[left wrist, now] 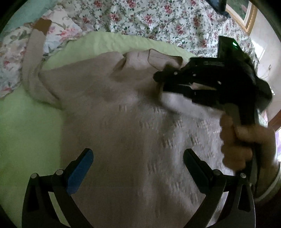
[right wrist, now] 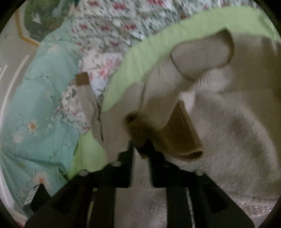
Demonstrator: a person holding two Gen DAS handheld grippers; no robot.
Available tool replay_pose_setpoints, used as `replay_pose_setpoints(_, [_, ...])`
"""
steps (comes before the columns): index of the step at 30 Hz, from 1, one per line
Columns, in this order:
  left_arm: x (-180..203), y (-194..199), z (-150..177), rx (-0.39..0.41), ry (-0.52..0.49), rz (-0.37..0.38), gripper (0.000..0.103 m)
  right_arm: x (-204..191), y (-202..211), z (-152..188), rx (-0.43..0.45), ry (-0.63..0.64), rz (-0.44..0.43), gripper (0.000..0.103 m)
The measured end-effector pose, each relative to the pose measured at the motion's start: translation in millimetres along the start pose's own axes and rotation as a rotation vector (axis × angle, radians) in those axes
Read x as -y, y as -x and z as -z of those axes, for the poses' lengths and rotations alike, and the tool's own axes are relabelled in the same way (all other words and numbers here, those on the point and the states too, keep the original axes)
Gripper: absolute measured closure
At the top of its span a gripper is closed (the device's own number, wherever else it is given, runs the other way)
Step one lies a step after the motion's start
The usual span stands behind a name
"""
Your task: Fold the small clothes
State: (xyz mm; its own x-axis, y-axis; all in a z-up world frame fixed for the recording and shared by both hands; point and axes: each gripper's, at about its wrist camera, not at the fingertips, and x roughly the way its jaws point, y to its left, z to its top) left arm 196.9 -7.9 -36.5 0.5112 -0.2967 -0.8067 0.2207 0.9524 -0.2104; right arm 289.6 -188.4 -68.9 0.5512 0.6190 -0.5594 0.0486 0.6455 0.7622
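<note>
A cream knit sweater (left wrist: pixel 131 122) lies on a light green sheet (left wrist: pixel 26 131), collar (left wrist: pixel 161 57) at the far side. One sleeve (left wrist: pixel 33 52) with a brown cuff (left wrist: pixel 43 25) stretches out to the left. My left gripper (left wrist: pixel 137 151) hovers open over the sweater's body, nothing between its fingers. My right gripper (left wrist: pixel 159 83) sits at the sweater's chest near the collar. In the right wrist view the other sleeve's brown cuff (right wrist: pixel 182 133) is folded across the sweater (right wrist: pixel 228 122). The right gripper (right wrist: pixel 141 147) stands slightly open, a brown bit of cuff at its tips.
A person's hand (left wrist: pixel 242 145) holds the right gripper's handle. A floral bedspread (left wrist: pixel 158 21) covers the bed beyond the sheet, and a teal quilt (right wrist: pixel 40 105) lies to the left. A gold-framed picture (left wrist: pixel 245 15) leans at the far right.
</note>
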Motion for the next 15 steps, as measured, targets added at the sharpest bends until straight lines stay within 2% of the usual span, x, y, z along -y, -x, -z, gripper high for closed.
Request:
replay_pose_setpoints(1, [0.2,-5.6,-4.4,-0.004,0.008,0.018,0.001,1.7,1.0,2.6,-0.003,-0.008,-0.022,0.061])
replay_pose_setpoints(4, [0.8,-28.3,-20.3,-0.025,0.038,0.083,0.001,2.5,19.7,6.6,0.025,0.020,-0.034,0.049])
replay_pose_setpoints(7, [3.4,-56.2,-38.1,-0.049,0.068,0.126,0.001,9.9,46.3,10.5,0.075,0.012,-0.029,0.049])
replay_pose_setpoints(10, [2.3,-83.0,-58.2,-0.059,0.094,0.105,0.001,25.7,78.6,16.7,0.136,-0.020,-0.013,0.049])
replay_pose_setpoints(12, [-1.8,-92.8,-72.8,-0.029,0.114,0.097,0.001,37.0,100.4,23.8,0.173,-0.036,0.008,0.049])
replay_pose_setpoints(15, [-12.2,-99.5,-92.0,0.014,0.183,0.136,0.004,54.4,130.5,36.2,0.223,-0.057,0.055,0.049])
